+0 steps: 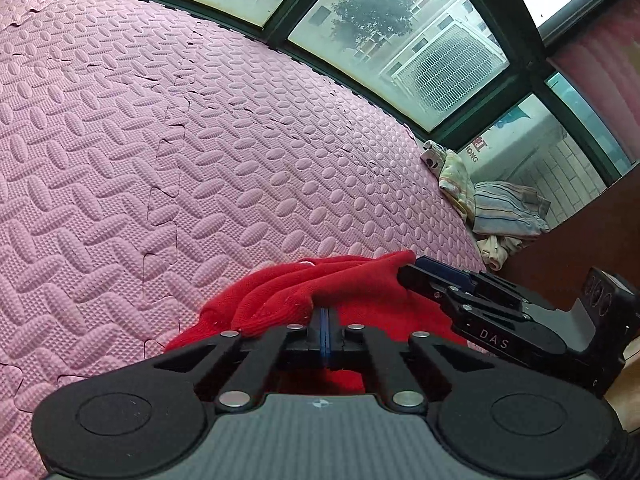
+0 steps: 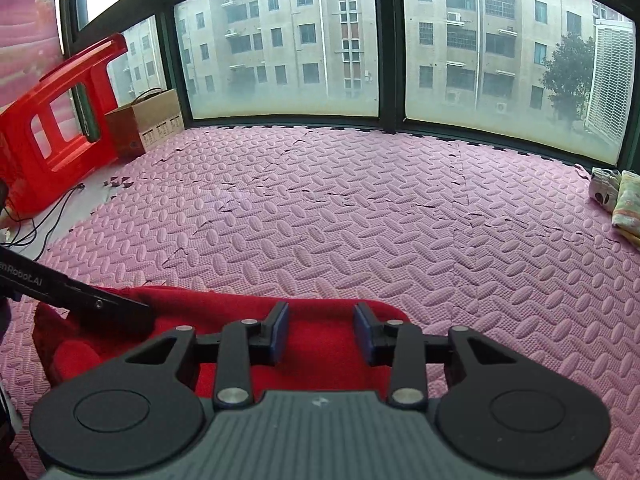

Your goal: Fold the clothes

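A red knit garment lies bunched on the pink foam mat. My left gripper is shut on a fold of it, the cloth bulging over the closed fingers. In the left wrist view my right gripper comes in from the right, its tips at the garment's right edge. In the right wrist view the red garment lies flat under my right gripper, which is open with nothing between its fingers. The left gripper shows there at the left, lying on the cloth.
A pile of folded striped and patterned clothes sits at the mat's edge by the window; it also shows in the right wrist view. A red plastic stool and a cardboard box stand at the far left, with cables on the floor.
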{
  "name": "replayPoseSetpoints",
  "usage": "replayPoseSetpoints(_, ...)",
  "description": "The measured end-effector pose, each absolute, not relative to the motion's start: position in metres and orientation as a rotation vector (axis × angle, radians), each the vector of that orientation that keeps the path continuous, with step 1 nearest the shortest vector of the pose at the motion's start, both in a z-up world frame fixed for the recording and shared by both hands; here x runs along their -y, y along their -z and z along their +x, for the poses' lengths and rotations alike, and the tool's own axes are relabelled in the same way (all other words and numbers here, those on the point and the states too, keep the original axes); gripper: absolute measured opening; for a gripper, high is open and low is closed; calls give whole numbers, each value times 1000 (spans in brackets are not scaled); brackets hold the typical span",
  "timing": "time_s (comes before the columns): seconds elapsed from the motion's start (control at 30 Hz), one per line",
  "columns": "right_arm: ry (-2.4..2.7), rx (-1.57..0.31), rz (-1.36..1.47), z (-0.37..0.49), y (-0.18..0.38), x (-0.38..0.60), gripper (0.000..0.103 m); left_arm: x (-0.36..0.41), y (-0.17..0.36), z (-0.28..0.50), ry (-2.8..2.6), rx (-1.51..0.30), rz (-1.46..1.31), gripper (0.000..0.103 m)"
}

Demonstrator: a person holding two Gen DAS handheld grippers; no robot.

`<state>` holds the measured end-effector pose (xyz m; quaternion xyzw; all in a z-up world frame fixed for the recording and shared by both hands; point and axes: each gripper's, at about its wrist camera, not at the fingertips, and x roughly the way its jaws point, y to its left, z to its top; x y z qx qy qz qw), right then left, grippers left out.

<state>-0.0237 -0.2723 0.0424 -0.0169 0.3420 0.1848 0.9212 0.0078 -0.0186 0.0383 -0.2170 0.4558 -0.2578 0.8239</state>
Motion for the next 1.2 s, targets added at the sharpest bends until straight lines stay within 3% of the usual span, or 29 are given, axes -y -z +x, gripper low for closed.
replayPoseSetpoints(0.37,-619,-691,6,-80,-61,223,36,20,-40,6,554,-966,-425,3)
replayPoseSetpoints(0.47,-626,-707,13,-85,-55,215,35,20,-40,5,550,-964,-422,3)
replayPoseSetpoints(0.53,-627,-712,1,-89,-49,211,28,20,-39,6,547,-964,-421,3)
replayPoseSetpoints(0.73,-603,-637,-124,-108,-22,194,28,20,-34,6,532,-965,-421,3)
replayPoseSetpoints(1.2,-565,-637,-127,-123,-28,216,27,20,-33,1,534,-945,-422,3)
